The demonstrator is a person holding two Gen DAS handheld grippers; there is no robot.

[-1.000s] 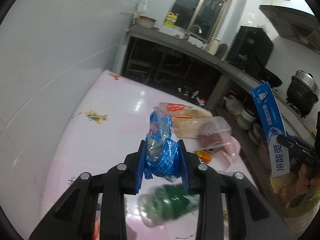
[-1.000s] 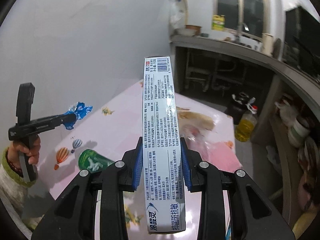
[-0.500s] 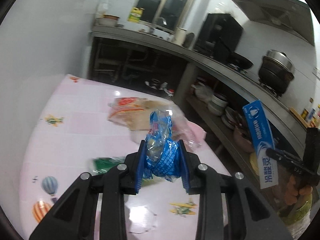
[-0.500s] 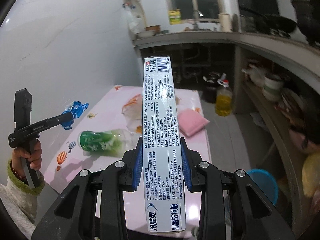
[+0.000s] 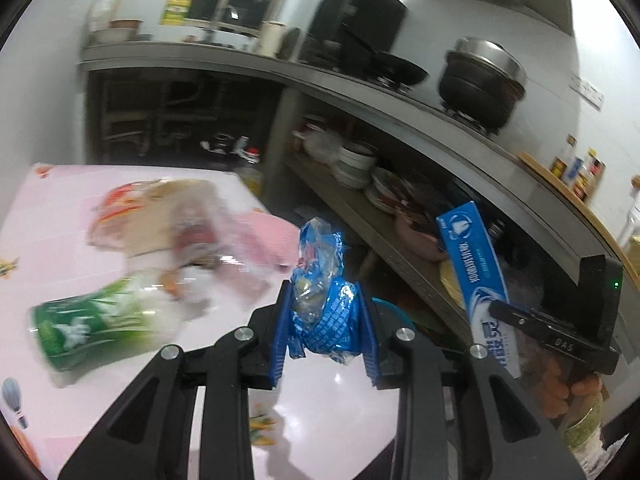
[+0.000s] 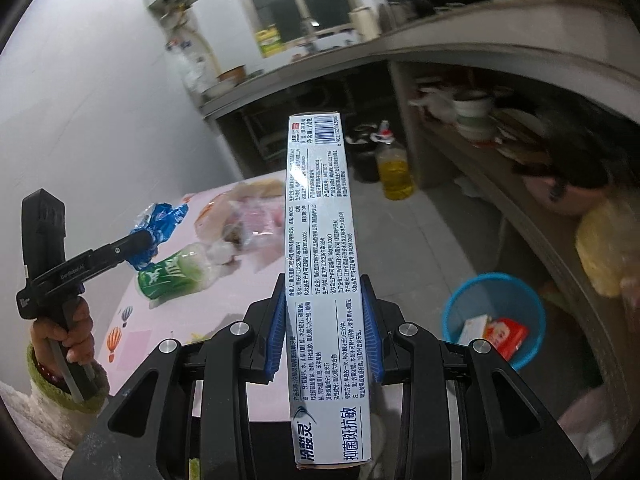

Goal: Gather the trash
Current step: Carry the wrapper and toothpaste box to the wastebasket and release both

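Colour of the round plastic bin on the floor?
Light blue plastic bin; clearest in the right wrist view.

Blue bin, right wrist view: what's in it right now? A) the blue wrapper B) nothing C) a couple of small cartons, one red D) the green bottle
C: the blue bin on the floor holds a red carton and a pale one beside it; the green bottle lies on the table and the blue wrapper is in the left gripper.

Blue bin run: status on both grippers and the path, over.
Left gripper shut on blue wrapper. Right gripper shut on toothpaste box. Blue bin on floor, right of table, path open. Green bottle uncollected.
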